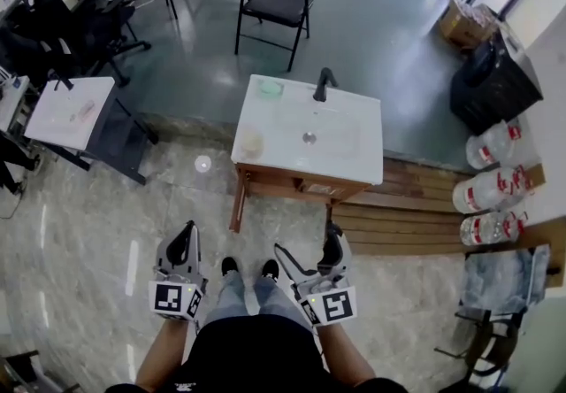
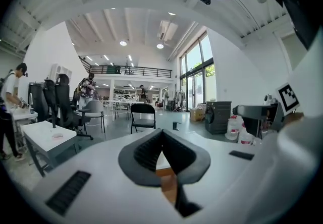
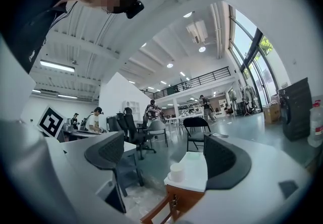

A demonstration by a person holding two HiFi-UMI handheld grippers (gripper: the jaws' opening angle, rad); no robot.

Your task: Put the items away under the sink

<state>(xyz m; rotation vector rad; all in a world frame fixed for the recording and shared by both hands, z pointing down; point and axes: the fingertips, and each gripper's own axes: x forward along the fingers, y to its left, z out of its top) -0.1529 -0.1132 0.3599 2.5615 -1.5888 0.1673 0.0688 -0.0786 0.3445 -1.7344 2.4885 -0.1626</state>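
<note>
3 water jugs (image 1: 485, 191) are laid along the wooden platform's (image 1: 398, 210) right edge; 1 black folding chair (image 1: 276, 2) is noted well apart.

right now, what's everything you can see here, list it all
sink cabinet: one, white top on wooden frame, centre
faucet: one, black, back edge of sink top
green item: one, pale green, back left of sink top
cup: one, whitish, front left of sink top
folding chair: one, black, behind sink
side table: one, white, left
water jugs: three, clear with red labels, right
cardboard box: one, brown, upper right
left tool: one, grey, jaws shut, empty
right tool: one, grey, jaws open, empty
</note>
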